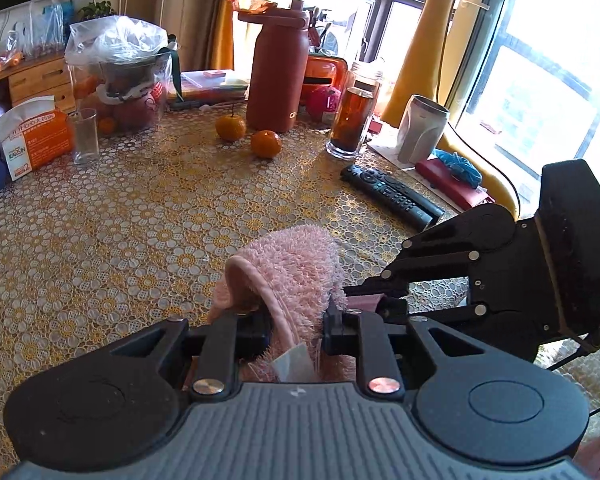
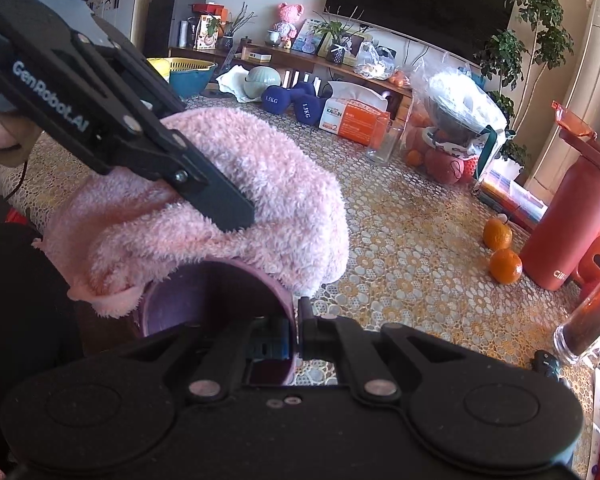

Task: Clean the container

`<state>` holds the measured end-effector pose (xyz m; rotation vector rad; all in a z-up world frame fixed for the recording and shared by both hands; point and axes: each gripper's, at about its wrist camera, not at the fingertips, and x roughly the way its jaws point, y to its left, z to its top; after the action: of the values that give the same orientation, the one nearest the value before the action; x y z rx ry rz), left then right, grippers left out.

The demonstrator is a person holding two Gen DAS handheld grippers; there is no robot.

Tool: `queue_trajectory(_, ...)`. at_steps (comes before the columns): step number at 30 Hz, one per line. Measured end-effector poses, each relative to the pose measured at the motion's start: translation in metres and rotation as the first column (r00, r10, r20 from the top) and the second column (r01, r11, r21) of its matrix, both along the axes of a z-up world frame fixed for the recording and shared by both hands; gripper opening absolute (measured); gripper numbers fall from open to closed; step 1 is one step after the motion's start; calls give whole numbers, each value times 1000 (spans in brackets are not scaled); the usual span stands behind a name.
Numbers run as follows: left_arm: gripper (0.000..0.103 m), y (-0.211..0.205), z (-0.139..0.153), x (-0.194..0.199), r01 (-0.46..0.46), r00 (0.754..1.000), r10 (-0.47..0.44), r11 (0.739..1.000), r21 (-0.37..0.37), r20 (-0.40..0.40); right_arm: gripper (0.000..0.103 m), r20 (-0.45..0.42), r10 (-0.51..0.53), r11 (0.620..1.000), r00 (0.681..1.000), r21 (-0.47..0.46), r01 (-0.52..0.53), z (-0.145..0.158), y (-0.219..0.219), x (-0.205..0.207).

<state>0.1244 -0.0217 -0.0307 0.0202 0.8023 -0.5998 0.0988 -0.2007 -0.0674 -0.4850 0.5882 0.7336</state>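
- Container (image 2: 216, 300): a dark purple cup, held above the near edge of the lace-covered table (image 1: 120, 220). Its wall is pinched between the fingers of the right gripper (image 2: 296, 332), one finger inside the rim and one outside.
- Pink towel (image 2: 228, 200): a fluffy cloth draped over the far side of the cup's rim, touching it.
- Left gripper (image 1: 296, 328): clenched on a fold of the pink towel; in the right wrist view its finger presses across the top of the cloth just above the cup.
- Two oranges (image 1: 248, 136): on the table well beyond the cup, just beside a tall red bottle (image 1: 278, 76).
- Remote control (image 1: 392, 196): flat on the table beyond the cup, toward the window side.
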Motion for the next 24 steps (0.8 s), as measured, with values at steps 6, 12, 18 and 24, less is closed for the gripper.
queue_trajectory(6,20,13,-18,17,-67,997,67,998,1,-47,4,-6,15,1000,1000,-12,-15,0,-2,6)
queue_trajectory(12,20,14,-30,25,-104,992,104,995,1,-68,5,-49,2,1000,999,-1,-2,-1,-7,15)
queue_trajectory(18,20,9,-33,24,-111,991,110,994,-10,-71,8,-82,-27,1000,996,0,27,-7,-16,20)
queue_trajectory(24,20,2,-35,19,-120,991,120,993,-2,-61,11,-120,-46,999,992,-9,45,-10,-33,24)
